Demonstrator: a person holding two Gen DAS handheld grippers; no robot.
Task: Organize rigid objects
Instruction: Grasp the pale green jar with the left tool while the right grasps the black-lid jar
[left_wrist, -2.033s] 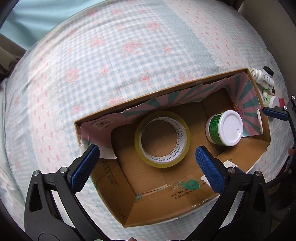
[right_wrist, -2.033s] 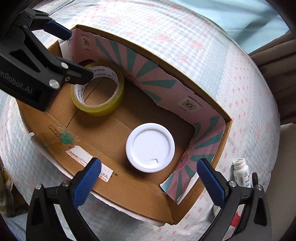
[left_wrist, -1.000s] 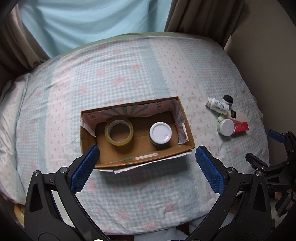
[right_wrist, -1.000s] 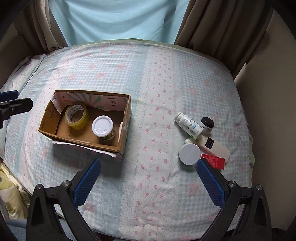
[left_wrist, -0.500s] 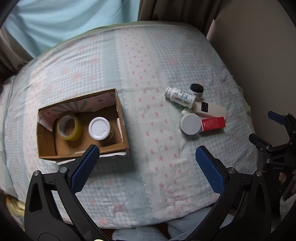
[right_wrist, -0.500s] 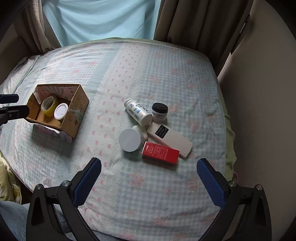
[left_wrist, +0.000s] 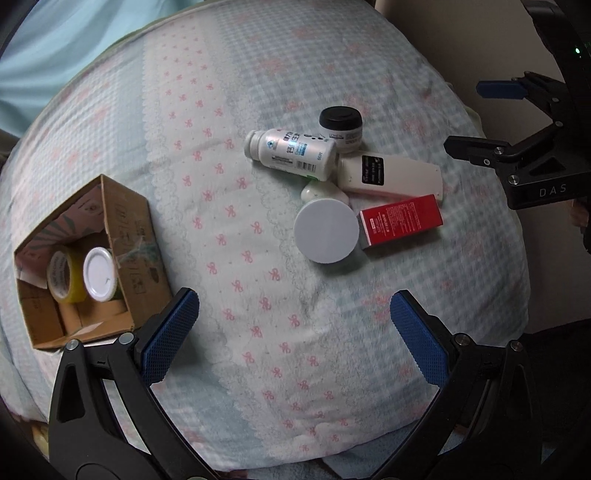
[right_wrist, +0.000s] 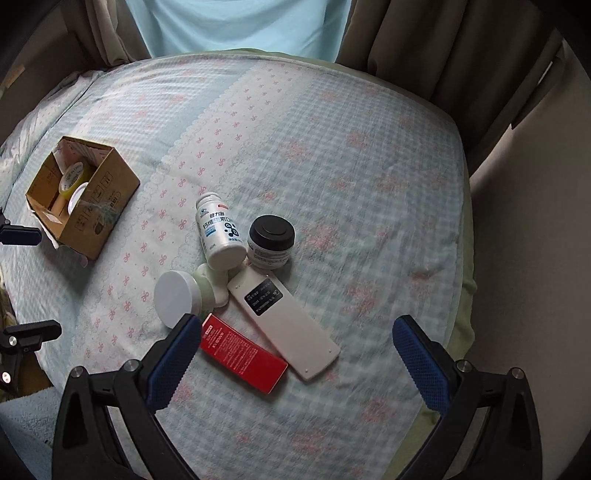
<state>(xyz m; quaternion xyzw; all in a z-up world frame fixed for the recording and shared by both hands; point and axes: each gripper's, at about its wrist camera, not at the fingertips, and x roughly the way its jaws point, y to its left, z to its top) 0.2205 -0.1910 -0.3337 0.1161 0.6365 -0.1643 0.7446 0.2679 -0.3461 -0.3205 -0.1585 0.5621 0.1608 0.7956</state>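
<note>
Small white item (left_wrist: 320, 191) at frame centre, left wrist view: largely covered by the white-lidded jar (left_wrist: 326, 229) and the lying pill bottle (left_wrist: 291, 153); identity undeterminable. Label text on the bottle and the red box (left_wrist: 402, 221) is too small to read. Tape roll (right_wrist: 74, 179) in the cardboard box (right_wrist: 99, 210), upper left of the right wrist view, partly hidden by the box wall. Both gripper bodies are cut off by the lower frame edges.

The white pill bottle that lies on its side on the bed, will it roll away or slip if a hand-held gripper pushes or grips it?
The pill bottle is round and lies on its side, so a push would probably roll it. Its base leans against the remote control and black-lidded jar, which may block it there. Its glossy label looks slippery; the soft bedspread may slow rolling.
</note>
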